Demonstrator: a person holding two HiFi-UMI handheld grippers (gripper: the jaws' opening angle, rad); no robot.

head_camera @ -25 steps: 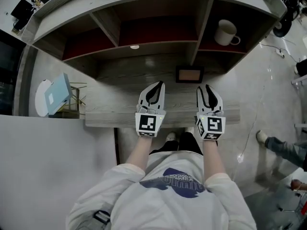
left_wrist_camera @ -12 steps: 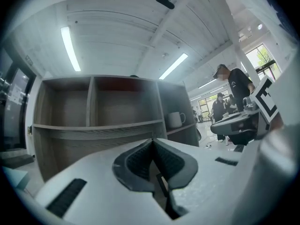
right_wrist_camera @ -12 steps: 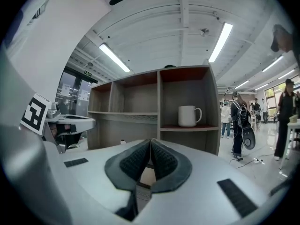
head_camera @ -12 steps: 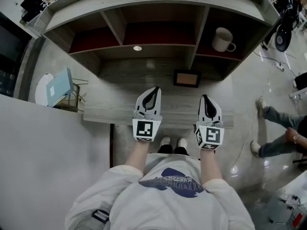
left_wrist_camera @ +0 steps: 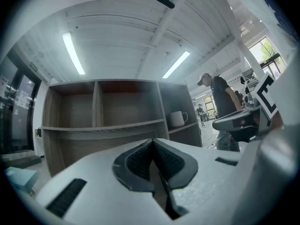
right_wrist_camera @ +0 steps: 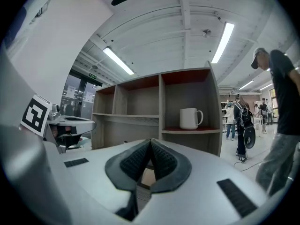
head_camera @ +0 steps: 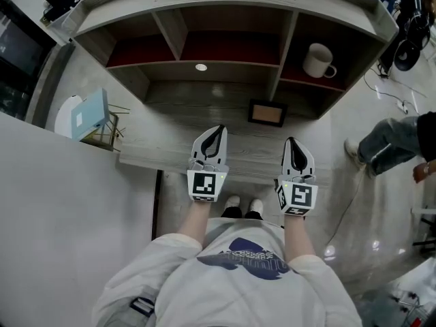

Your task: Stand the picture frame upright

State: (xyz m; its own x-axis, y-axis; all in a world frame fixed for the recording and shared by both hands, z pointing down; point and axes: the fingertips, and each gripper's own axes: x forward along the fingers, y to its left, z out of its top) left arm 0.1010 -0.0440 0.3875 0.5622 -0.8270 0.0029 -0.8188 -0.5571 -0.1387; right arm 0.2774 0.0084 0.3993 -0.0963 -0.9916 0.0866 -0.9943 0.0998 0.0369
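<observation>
Picture frame [head_camera: 267, 113], head view: it sits on the desk [head_camera: 170, 152] at the foot of the shelf unit's [head_camera: 225, 19] right divider. It is clear of both tools and beyond their tips, between the left gripper [head_camera: 216, 129] and the right gripper [head_camera: 293, 142], nearer the right one. Left gripper view: jaws pressed together with nothing between them, aimed at the shelf compartments, frame out of sight. Right gripper view: jaws have just closed tip to tip on nothing, a white mug [right_wrist_camera: 190, 118] stands in the compartment ahead, and the gripper body hides the frame.
</observation>
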